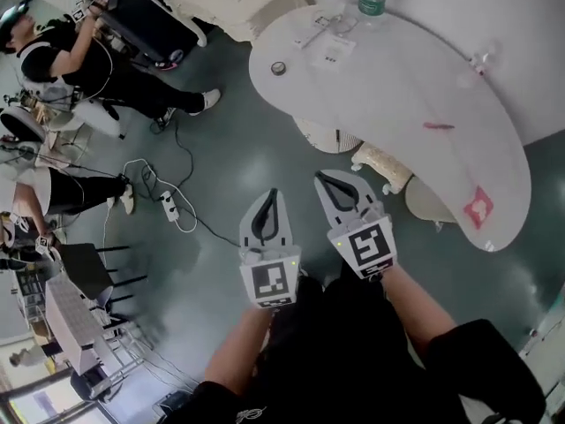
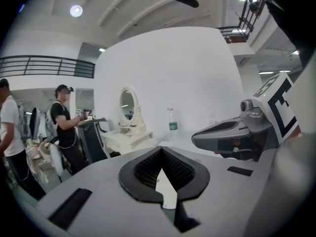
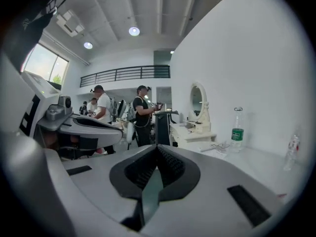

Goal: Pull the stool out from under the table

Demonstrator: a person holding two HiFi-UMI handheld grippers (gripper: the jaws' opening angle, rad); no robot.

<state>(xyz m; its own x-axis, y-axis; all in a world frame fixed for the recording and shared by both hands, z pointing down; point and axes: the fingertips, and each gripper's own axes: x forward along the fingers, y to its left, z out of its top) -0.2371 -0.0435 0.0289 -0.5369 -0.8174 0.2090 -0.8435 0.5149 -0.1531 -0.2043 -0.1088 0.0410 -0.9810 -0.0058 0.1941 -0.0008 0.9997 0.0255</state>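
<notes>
Grey floor meets the white table [image 1: 388,87], the stool [image 1: 381,164] tucked under its near edge. Both my left gripper [image 1: 270,198] and right gripper [image 1: 325,181] hang closed, empty, short of it. I should open one, grip the seat edge, pull straight back. Only the head view shows the stool.

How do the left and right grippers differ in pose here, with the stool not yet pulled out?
The right gripper reaches further forward, close to the stool under the table; the left gripper sits further back, over the floor. The right gripper slants toward the left; the left gripper points nearly straight ahead. Both are shut, with nothing between their jaws, and neither touches the stool.
</notes>
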